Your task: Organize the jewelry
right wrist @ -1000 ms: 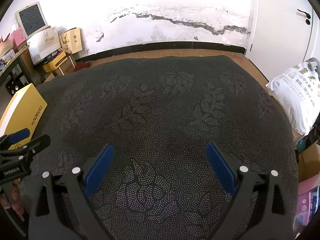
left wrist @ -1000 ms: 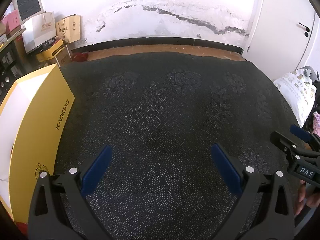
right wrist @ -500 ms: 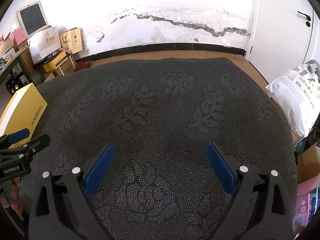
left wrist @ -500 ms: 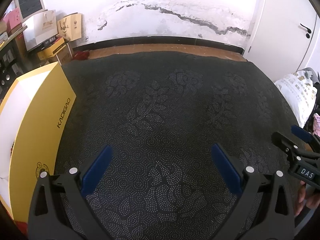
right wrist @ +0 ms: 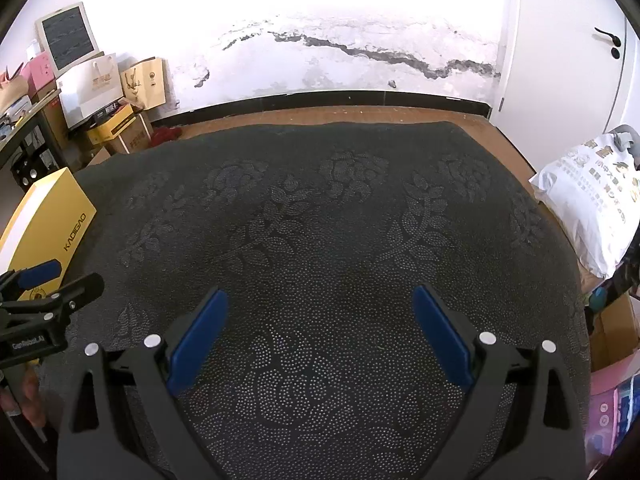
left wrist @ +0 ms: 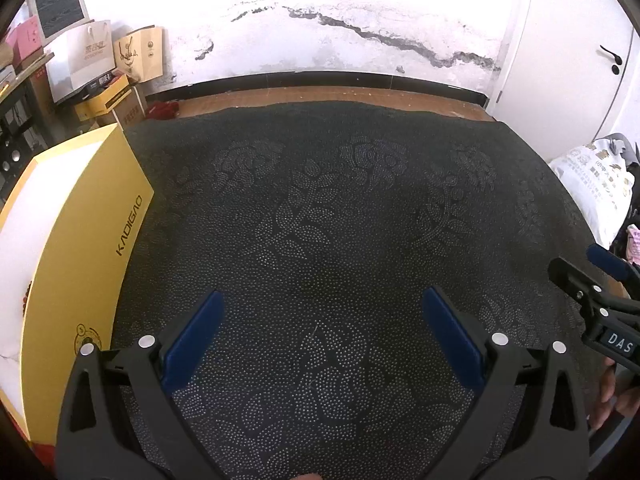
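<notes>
Not started, I'd say: both claws, left (left wrist: 320,320) & right (right wrist: 320,316), gape wide, empty; no jewelry visible; yellow box (left wrist: 80,248) at dark cloth's (left wrist: 340,208) left edge untouched.

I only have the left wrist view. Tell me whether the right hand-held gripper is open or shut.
Observer: Open. The right hand-held gripper has its blue pads wide apart above the dark patterned mat, with nothing between them.
Operator: Report what lies past the mat's right edge, below the white sack.
Observer: A brown cardboard box, with pink packaging nearer the camera.
Operator: Check the mat ahead of that gripper for jewelry.
Observer: None shows there, only the dotted flower pattern.
</notes>
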A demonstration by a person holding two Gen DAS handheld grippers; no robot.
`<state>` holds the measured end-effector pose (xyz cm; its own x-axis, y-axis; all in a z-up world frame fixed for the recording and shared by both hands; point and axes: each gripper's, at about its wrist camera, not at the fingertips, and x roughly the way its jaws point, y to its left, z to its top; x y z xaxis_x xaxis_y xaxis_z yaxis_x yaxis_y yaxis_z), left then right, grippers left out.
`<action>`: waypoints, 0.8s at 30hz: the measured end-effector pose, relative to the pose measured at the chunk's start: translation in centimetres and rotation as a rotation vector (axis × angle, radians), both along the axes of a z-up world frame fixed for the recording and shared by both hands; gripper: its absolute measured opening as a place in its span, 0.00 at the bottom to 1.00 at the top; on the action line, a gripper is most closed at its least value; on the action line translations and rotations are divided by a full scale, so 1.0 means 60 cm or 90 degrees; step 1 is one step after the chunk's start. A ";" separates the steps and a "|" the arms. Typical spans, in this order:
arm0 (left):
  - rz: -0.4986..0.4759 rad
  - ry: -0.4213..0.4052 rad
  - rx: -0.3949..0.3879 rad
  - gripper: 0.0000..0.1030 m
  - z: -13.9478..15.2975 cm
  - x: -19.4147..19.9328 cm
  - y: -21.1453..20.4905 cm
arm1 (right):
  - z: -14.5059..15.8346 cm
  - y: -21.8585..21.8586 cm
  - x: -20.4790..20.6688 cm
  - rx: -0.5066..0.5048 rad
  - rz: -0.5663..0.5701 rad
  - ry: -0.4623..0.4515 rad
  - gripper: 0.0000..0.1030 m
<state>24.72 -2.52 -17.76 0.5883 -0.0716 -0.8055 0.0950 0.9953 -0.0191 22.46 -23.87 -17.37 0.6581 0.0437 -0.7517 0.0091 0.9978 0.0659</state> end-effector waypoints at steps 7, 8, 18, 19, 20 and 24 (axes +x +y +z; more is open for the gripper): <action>-0.002 -0.003 -0.003 0.94 0.003 -0.003 0.004 | 0.003 0.002 -0.002 -0.002 0.004 -0.003 0.88; -0.003 -0.003 -0.004 0.94 0.003 -0.004 0.004 | 0.003 0.003 -0.002 -0.003 0.005 -0.003 0.88; -0.005 -0.013 -0.005 0.94 0.009 -0.008 0.005 | 0.005 0.005 -0.002 -0.003 0.006 -0.003 0.88; -0.005 -0.011 -0.006 0.94 0.008 -0.007 0.004 | 0.005 0.005 -0.002 -0.003 0.007 -0.003 0.88; -0.004 -0.010 -0.008 0.94 0.007 -0.007 0.005 | 0.005 0.005 -0.002 -0.004 0.007 -0.003 0.88; -0.006 -0.011 -0.002 0.94 0.007 -0.006 0.002 | 0.006 0.005 -0.001 -0.004 0.009 -0.003 0.88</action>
<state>24.35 -2.39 -17.32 0.6012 -0.0795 -0.7952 0.1050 0.9943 -0.0200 22.40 -23.57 -17.04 0.6608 0.0477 -0.7490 -0.0050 0.9982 0.0592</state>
